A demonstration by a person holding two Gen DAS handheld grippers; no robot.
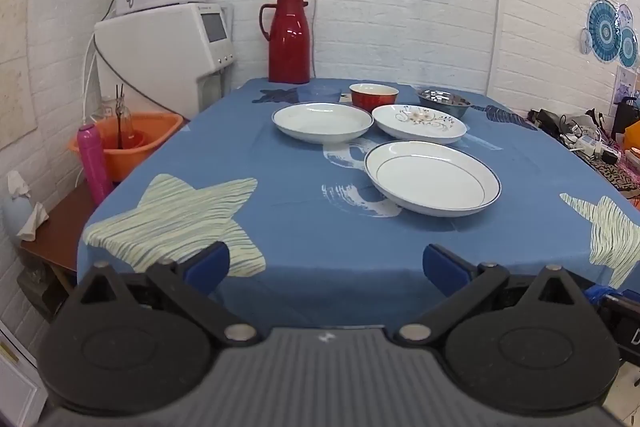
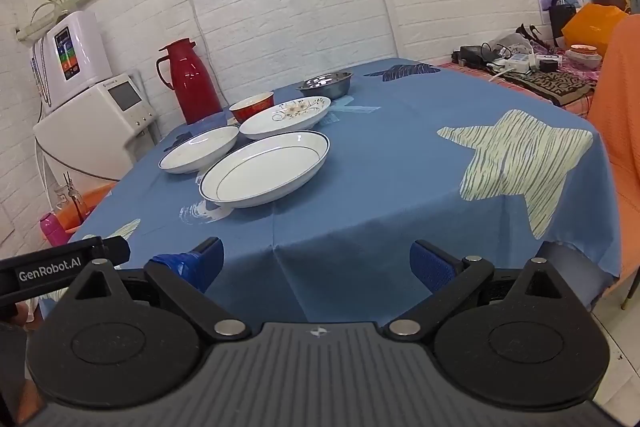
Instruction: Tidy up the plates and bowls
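Three white plates lie on the blue tablecloth: a blue-rimmed plate (image 1: pixel 432 177) (image 2: pixel 266 169) nearest, a plain plate (image 1: pixel 322 121) (image 2: pixel 200 149) to the far left, and a flower-patterned plate (image 1: pixel 419 123) (image 2: pixel 286 113) beside it. Behind them stand a red bowl (image 1: pixel 374 95) (image 2: pixel 252 106), a steel bowl (image 1: pixel 444 101) (image 2: pixel 326 83) and a clear bowl (image 1: pixel 319 93). My left gripper (image 1: pixel 326 265) is open and empty at the table's near edge. My right gripper (image 2: pixel 316 263) is open and empty too, well short of the plates.
A red thermos jug (image 1: pixel 289 39) (image 2: pixel 192 81) stands at the table's back edge by the brick wall. White appliances (image 1: pixel 168 43), an orange basin (image 1: pixel 132 143) and a pink bottle (image 1: pixel 94 165) sit left of the table. Clutter (image 2: pixel 532 63) and an orange cloth (image 2: pixel 620 131) lie right.
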